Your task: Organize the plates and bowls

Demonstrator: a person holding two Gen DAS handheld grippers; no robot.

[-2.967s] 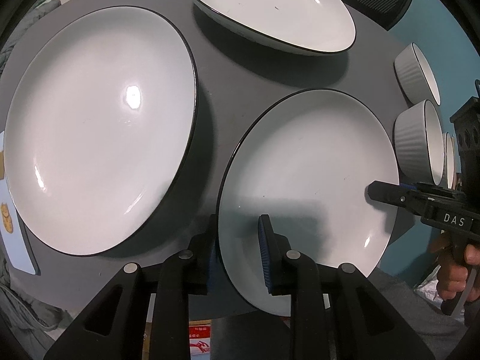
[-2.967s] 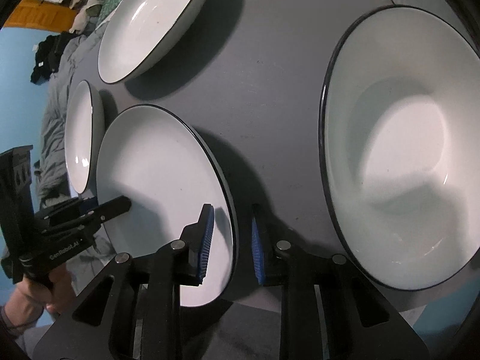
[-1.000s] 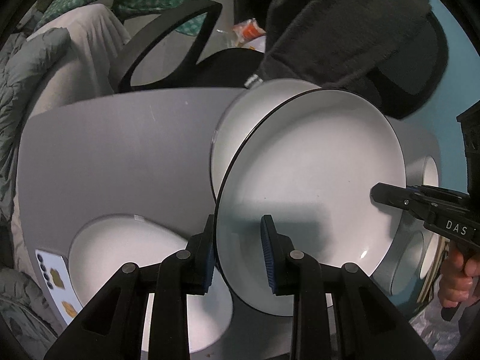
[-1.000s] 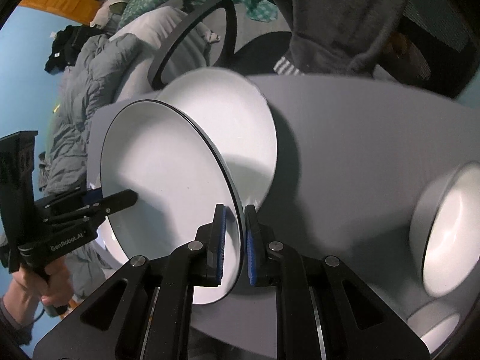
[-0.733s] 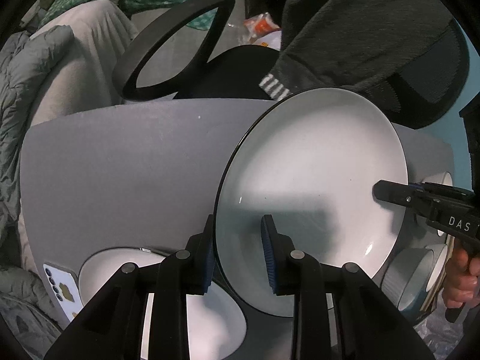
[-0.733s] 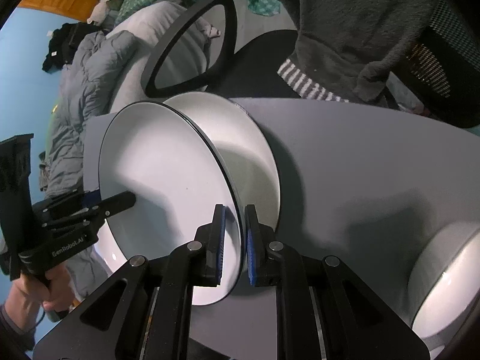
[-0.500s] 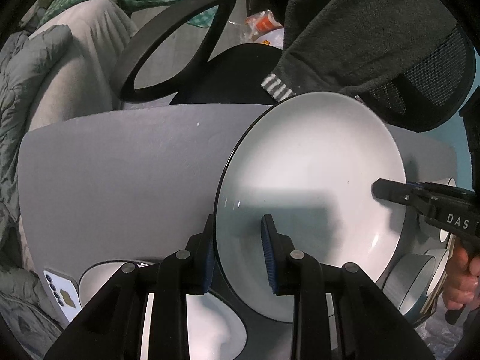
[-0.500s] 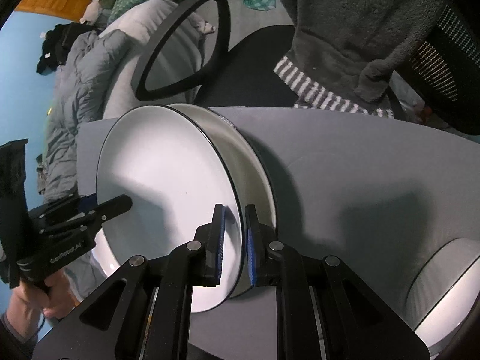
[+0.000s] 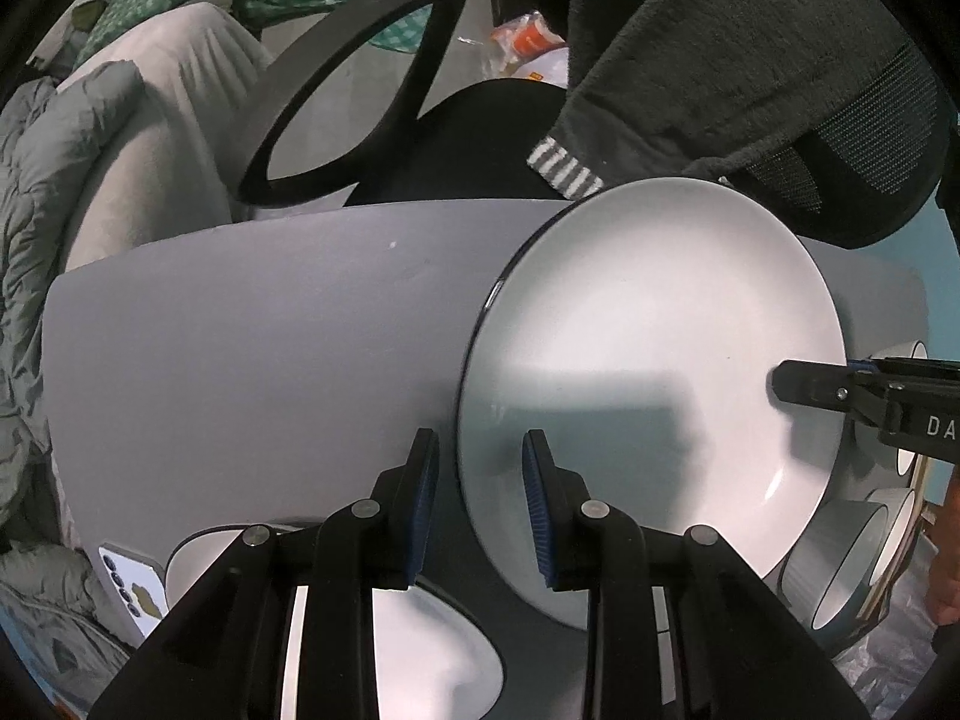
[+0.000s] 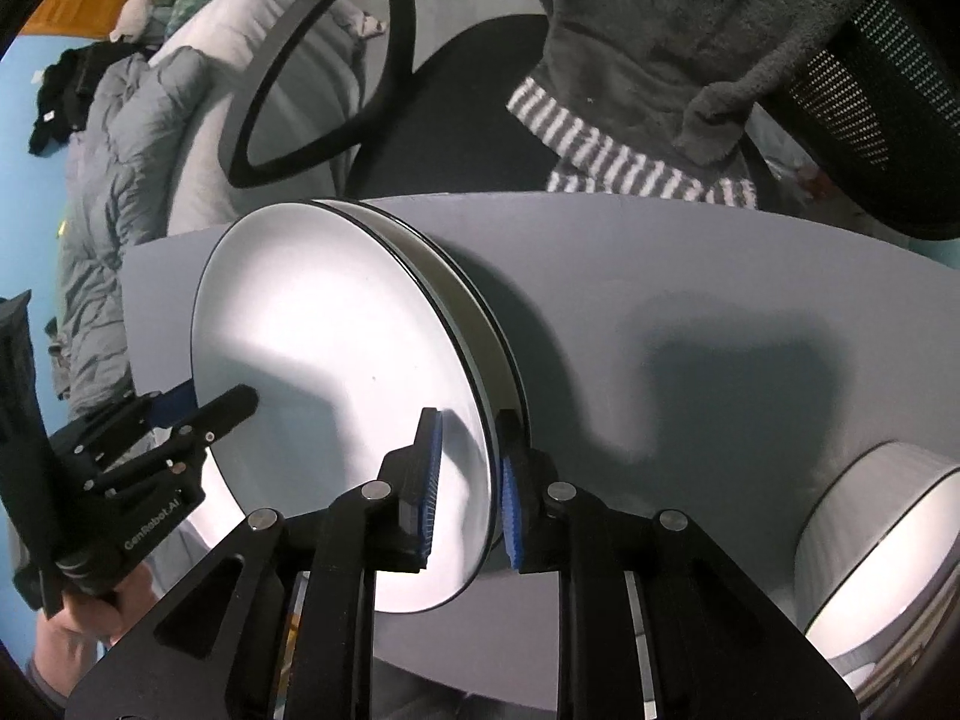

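My right gripper points steeply down, its jaws opening astride the plate rim at 6 o'clock. My left gripper straddles the opposite rim with a gap. The plate lies flat atop two others on the table.

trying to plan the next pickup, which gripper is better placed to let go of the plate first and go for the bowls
Right. The right gripper is opening around the top plate, already on the plate below, and the bowl sits beside it.
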